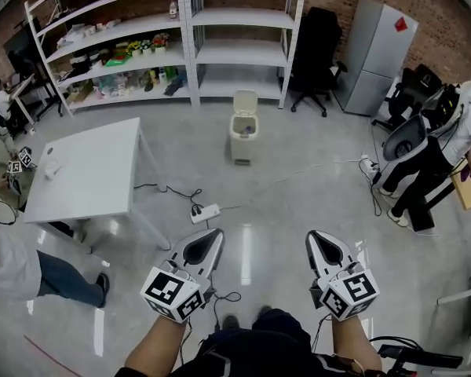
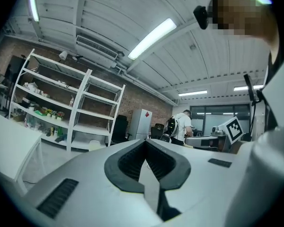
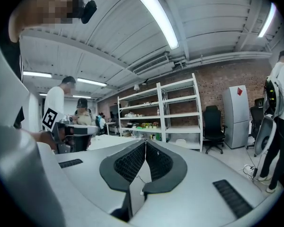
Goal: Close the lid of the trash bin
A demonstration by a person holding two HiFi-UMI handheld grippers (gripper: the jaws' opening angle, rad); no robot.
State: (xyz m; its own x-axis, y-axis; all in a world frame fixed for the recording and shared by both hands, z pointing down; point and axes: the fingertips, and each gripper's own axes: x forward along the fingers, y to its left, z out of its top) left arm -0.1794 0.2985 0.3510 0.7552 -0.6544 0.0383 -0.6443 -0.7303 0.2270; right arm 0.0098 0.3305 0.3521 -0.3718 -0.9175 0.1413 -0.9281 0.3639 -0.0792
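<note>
- Trash bin [image 1: 243, 136]: cream, on the floor at upper centre of the head view, just in front of the white shelving [image 1: 180, 45]. Well apart from both grippers.
- Lid [image 1: 246, 102]: raised, upright behind the opening. Closing not yet begun.
- Left gripper [image 1: 214, 236]: lower left of centre, jaws pressed together, nothing between them.
- Right gripper [image 1: 313, 239]: lower right of centre, jaws likewise together and empty.
- Step in hand, as judged: the approach. Walk clear of the power strip [image 1: 205, 213] and its cables at mid-frame and come at the bin from its front. Set one closed tip behind the lid's top edge and tip it forward and down gently, since a light bin may slide or topple.
- Views compared: only the head view shows the floor between grippers and bin, the white table [image 1: 86, 171] at left, and both grippers together. Only the gripper views show the pads meeting tip to tip, and the ceiling lights. The bin there is a small pale shape low by the shelving, its lid angle unreadable
</note>
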